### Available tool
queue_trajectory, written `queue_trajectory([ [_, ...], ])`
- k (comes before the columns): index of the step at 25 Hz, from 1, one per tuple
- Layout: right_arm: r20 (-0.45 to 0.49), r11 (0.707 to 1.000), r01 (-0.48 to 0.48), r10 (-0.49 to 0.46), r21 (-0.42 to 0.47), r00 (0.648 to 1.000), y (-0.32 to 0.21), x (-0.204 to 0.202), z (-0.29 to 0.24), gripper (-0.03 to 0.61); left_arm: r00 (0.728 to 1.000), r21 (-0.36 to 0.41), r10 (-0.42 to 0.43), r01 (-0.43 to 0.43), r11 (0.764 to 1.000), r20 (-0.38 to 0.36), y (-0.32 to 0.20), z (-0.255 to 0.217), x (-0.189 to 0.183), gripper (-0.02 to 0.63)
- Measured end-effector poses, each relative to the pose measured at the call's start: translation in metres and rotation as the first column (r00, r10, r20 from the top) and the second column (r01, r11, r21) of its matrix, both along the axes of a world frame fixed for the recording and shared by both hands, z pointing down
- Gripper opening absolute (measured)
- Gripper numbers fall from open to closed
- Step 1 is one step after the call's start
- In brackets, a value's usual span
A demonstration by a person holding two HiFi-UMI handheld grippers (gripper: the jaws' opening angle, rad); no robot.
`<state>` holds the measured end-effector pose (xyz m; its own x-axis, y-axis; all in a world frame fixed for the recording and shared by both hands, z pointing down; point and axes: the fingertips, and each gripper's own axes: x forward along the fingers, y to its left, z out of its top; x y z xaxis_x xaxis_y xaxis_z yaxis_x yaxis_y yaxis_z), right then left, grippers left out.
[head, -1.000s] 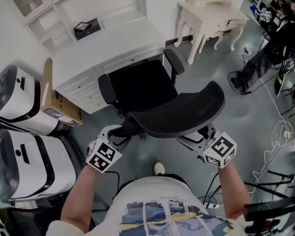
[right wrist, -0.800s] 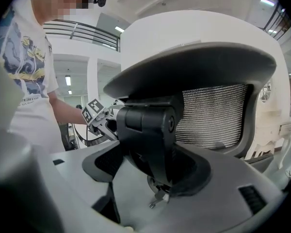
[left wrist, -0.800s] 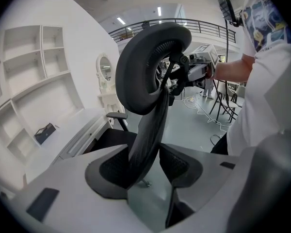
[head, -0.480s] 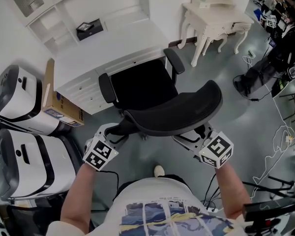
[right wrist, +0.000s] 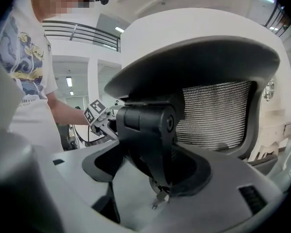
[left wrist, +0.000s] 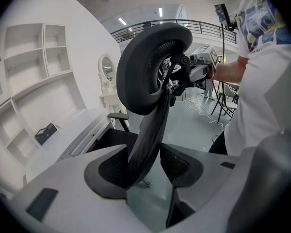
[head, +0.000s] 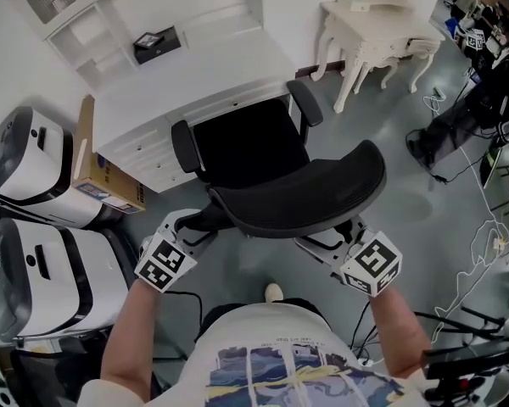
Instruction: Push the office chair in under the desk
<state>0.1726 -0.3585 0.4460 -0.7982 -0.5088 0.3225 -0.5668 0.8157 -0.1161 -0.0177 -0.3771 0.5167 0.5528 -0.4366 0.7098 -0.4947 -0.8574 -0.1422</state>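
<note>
The black office chair faces the white desk [head: 195, 75], with the front of its seat [head: 250, 147] at the desk's edge. Its curved mesh backrest [head: 297, 197] is nearest me. My left gripper [head: 199, 223] is at the backrest's left edge. In the left gripper view that edge strip [left wrist: 150, 125] runs slantwise between the pads of the left gripper [left wrist: 148, 166], which is shut on it; the jaws have just opened slightly. My right gripper [head: 343, 231] is at the backrest's right side, and in the right gripper view it [right wrist: 153, 166] is shut on the black bracket [right wrist: 148, 125].
Two large white machines [head: 34, 176] [head: 42, 282] and a cardboard box [head: 102, 181] stand left of the chair. A white ornate table [head: 373, 32] is at the back right. Cables [head: 475, 227] lie on the floor at right, near a person [head: 483, 75].
Both grippers and the chair's backrest have edged a little toward the desk. The grips look the same.
</note>
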Motion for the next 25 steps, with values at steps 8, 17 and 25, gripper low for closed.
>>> queue_trajectory([
  [8,-0.004,1.000,-0.010,0.010,-0.003,1.000,-0.004,-0.006,0.001,0.305,1.000,0.001,0.021,-0.021,1.000,-0.010,-0.006,0.000,-0.006,0.224],
  [17,-0.027,0.994,-0.109,0.109,0.017,0.994,-0.008,-0.003,0.005,0.311,0.998,0.002,0.050,-0.050,0.999,-0.048,-0.009,0.005,-0.005,0.236],
  [25,-0.091,0.969,-0.245,0.246,0.021,0.965,-0.013,0.002,0.012,0.314,0.999,0.022,0.030,-0.029,0.999,-0.041,-0.012,0.008,-0.007,0.280],
])
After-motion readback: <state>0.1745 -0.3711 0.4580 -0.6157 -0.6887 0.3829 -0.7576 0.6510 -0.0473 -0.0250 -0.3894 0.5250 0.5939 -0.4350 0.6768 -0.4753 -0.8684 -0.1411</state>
